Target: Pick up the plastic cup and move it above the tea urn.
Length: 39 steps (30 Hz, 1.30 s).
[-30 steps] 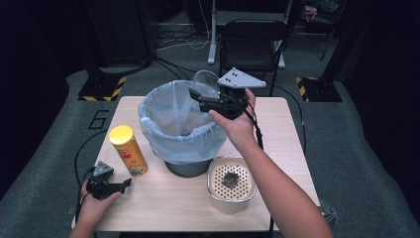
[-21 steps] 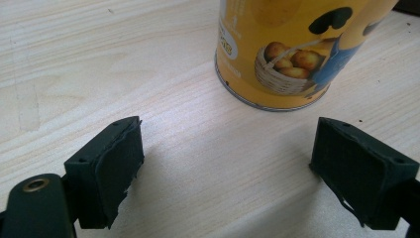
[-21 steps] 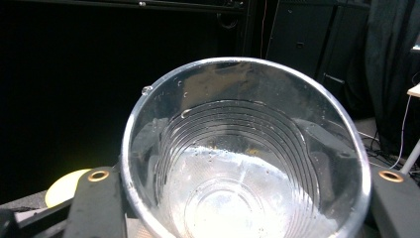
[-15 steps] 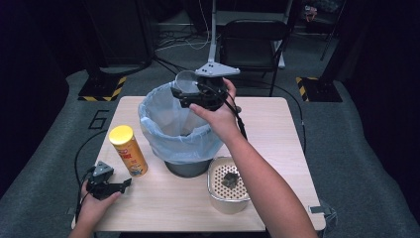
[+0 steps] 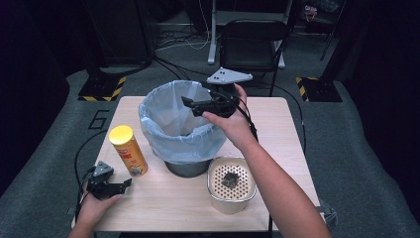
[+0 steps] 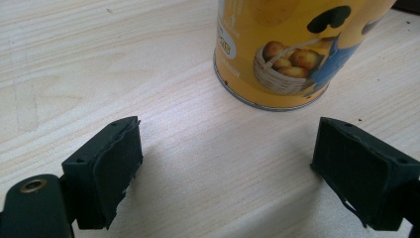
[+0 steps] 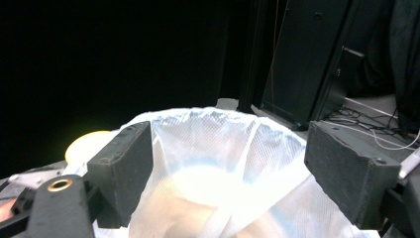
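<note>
Bin with its pale liner stood at centre frame on the desk. We found the right gripper hovering over its rim, jaws apart and just narrowing, nothing between them. We judged one drop done. A dark scrap lay in the perforated container, lower right. The left gripper rested parted and empty beside the yellow can.

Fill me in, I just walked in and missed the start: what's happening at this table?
A person works two handheld grippers at a wooden table. The right gripper hovers over the bag-lined bin; its jaws have just been closing and stand apart with nothing between them. The left gripper rests open on the table near the yellow chip can. A perforated metal container nearby holds one dark lump.
</note>
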Motion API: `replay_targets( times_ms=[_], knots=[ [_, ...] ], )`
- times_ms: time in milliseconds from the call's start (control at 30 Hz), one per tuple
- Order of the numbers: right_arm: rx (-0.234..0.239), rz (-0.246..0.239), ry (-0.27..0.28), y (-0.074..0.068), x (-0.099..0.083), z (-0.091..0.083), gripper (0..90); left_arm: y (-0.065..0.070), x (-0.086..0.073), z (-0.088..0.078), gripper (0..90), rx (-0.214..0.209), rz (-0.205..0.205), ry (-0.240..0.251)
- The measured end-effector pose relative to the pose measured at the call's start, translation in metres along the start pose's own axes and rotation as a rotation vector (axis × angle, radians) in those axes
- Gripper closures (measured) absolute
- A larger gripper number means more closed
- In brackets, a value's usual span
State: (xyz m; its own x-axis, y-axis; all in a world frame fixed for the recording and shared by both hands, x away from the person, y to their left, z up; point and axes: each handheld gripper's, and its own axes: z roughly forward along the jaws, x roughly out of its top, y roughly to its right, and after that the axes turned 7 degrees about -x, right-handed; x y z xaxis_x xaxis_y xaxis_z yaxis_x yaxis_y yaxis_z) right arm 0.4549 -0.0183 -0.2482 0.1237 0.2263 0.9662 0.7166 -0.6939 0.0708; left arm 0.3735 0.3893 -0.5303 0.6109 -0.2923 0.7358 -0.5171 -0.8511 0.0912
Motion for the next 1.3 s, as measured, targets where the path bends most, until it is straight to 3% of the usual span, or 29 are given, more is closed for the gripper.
replay_targets(
  times_ms=[100, 200, 267, 367, 533, 567, 667, 767, 900, 1033, 1067, 1133, 1233, 1267, 1300],
  knots=[
    [-0.007, -0.004, -0.012, 0.002, -0.003, -0.005, 19.5, 0.000, 0.000, 0.000, 11.0, -0.010, 0.002, -0.001],
    [-0.020, -0.025, 0.001, 0.003, -0.007, -0.017, 21.6, 0.003, 0.001, 0.003, 0.0, -0.050, 0.045, -0.032],
    [-0.026, -0.026, 0.003, 0.003, -0.009, -0.021, 21.8, 0.002, 0.001, 0.003, 0.2, -0.063, 0.072, -0.044],
    [-0.043, -0.053, 0.015, 0.004, -0.015, -0.037, 22.6, 0.003, 0.000, 0.004, 0.4, -0.056, 0.049, -0.027],
    [-0.055, -0.046, 0.018, 0.009, -0.023, -0.052, 22.8, 0.002, 0.001, 0.003, 0.5, -0.052, 0.062, -0.042],
    [-0.059, -0.046, 0.017, 0.009, -0.024, -0.053, 22.8, 0.003, 0.000, 0.004, 0.5, -0.051, 0.048, -0.019],
    [-0.073, -0.039, 0.014, 0.013, -0.030, -0.059, 23.1, 0.002, 0.001, 0.003, 1.0, -0.049, 0.043, -0.035],
    [-0.085, -0.014, 0.015, 0.018, -0.035, -0.065, 23.2, 0.002, 0.000, 0.004, 1.1, -0.034, 0.026, -0.013],
    [-0.126, -0.018, -0.010, 0.022, -0.044, -0.075, 22.7, 0.001, 0.000, 0.003, 1.2, -0.027, 0.026, -0.019],
    [-0.148, -0.019, -0.016, 0.027, -0.056, -0.085, 22.7, 0.000, 0.002, 0.000, 1.3, -0.042, -0.022, -0.020],
    [-0.157, -0.022, -0.022, 0.030, -0.061, -0.088, 22.6, -0.001, 0.002, -0.001, 1.9, -0.053, -0.062, -0.006],
    [-0.161, -0.017, -0.026, 0.031, -0.064, -0.090, 22.3, -0.002, 0.002, -0.002, 2.0, -0.066, -0.077, 0.002],
    [-0.164, -0.008, -0.011, 0.033, -0.073, -0.098, 22.3, -0.001, 0.005, -0.008, 3.9, -0.079, -0.073, 0.032],
    [-0.170, -0.002, -0.008, 0.033, -0.080, -0.101, 22.3, 0.000, 0.007, -0.012, 3.9, -0.089, -0.081, 0.081],
    [-0.170, -0.002, -0.008, 0.033, -0.080, -0.101, 22.3, 0.000, 0.007, -0.012, 3.9, -0.089, -0.081, 0.081]
  ],
)
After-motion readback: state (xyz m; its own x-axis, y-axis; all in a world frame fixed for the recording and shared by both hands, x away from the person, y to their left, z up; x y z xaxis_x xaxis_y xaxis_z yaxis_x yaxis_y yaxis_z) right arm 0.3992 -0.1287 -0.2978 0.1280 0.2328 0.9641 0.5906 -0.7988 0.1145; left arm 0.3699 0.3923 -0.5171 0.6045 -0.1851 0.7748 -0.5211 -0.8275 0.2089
